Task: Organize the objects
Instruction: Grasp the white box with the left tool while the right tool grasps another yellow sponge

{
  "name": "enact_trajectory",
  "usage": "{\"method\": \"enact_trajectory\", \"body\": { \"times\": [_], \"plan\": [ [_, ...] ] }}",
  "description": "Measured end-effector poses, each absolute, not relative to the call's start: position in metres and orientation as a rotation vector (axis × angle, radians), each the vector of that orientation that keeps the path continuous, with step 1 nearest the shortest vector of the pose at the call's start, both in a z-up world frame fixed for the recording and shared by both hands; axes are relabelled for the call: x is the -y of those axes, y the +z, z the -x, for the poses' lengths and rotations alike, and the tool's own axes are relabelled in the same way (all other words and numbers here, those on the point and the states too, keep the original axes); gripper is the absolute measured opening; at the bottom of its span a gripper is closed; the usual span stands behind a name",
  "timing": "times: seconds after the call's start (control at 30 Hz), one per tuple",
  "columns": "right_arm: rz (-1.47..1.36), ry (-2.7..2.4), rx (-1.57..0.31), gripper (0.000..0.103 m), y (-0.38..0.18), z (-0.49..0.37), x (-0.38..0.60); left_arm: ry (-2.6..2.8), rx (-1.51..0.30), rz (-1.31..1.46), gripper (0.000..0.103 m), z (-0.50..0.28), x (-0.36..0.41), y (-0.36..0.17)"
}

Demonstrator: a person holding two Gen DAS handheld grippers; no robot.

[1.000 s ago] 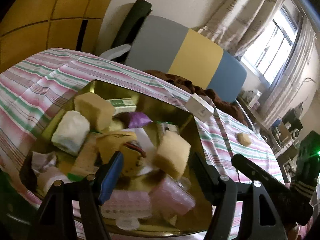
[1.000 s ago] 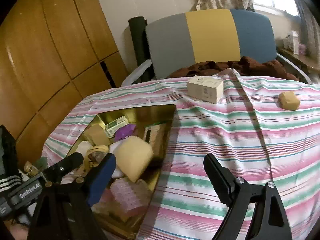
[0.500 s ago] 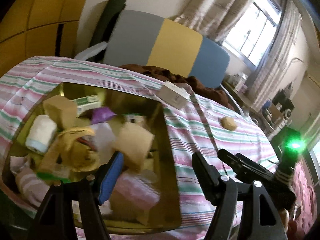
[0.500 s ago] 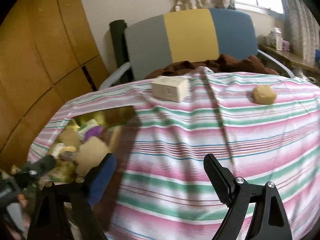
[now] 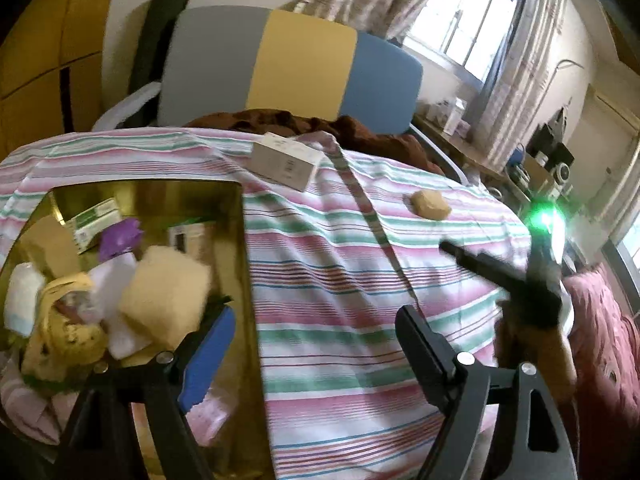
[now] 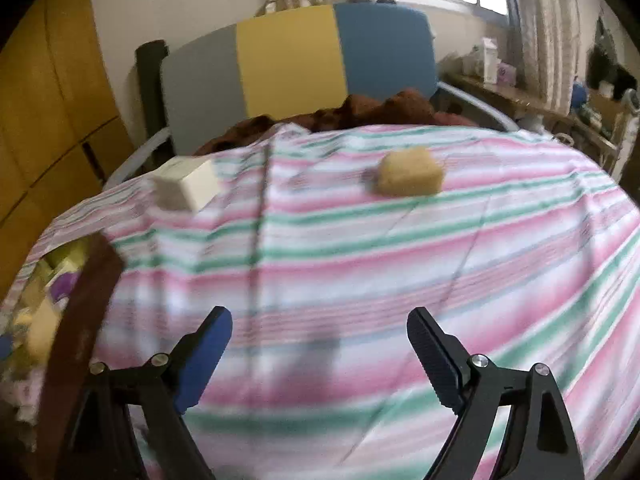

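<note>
A gold tray (image 5: pixel 245 264) at the left holds several items, among them a yellow sponge (image 5: pixel 164 300), a purple wrapper (image 5: pixel 120 236) and a green-and-white box (image 5: pixel 96 220). On the striped cloth lie a white box (image 5: pixel 284 162) and a tan sponge (image 5: pixel 430 205). My left gripper (image 5: pixel 316 344) hovers over the tray's right rim, its jaws opening with nothing between them. My right gripper (image 6: pixel 320 340) stands open over bare cloth, short of the tan sponge (image 6: pixel 410 176); the white box (image 6: pixel 186 184) lies to the far left. The right gripper's fingers (image 5: pixel 476 262) show at the right of the left wrist view.
The striped cloth (image 6: pixel 360 260) covers a rounded table. Behind it stand a grey, yellow and blue chair back (image 5: pixel 296 64) and a brown blanket (image 6: pixel 360 114). The tray rim (image 6: pixel 86 312) is a blurred brown band at the left. A cluttered shelf (image 6: pixel 520 96) lines the right wall.
Both views have swung right, from the tray toward the open cloth. The left jaws stand wider. The tan sponge looks nearer and larger in the right wrist view.
</note>
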State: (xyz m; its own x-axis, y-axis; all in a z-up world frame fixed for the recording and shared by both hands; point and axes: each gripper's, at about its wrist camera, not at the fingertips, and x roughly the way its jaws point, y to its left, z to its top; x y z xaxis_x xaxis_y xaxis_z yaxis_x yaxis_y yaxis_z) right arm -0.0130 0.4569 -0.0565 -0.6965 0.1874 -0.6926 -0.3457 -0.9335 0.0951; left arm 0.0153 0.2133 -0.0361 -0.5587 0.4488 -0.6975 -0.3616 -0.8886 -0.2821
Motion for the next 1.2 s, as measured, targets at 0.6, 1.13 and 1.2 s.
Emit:
{"method": "enact_trajectory", "body": {
  "times": [0.6,1.13,1.2],
  "plan": [
    [0.982,2.554,-0.268,0.081,-0.077,0.131,-0.567,2.427,0.21,1.151,0.084,0.054,-0.261,-0.028],
    [1.039,2.479,-0.179,0.066,-0.095,0.141,-0.563,2.573,0.321,1.44,0.088,0.22,-0.313,-0.059],
    [1.031,2.482,-0.185,0.066,-0.095,0.14,-0.564,2.594,0.354,1.524,0.088,0.247,-0.316,-0.066]
  ]
}}
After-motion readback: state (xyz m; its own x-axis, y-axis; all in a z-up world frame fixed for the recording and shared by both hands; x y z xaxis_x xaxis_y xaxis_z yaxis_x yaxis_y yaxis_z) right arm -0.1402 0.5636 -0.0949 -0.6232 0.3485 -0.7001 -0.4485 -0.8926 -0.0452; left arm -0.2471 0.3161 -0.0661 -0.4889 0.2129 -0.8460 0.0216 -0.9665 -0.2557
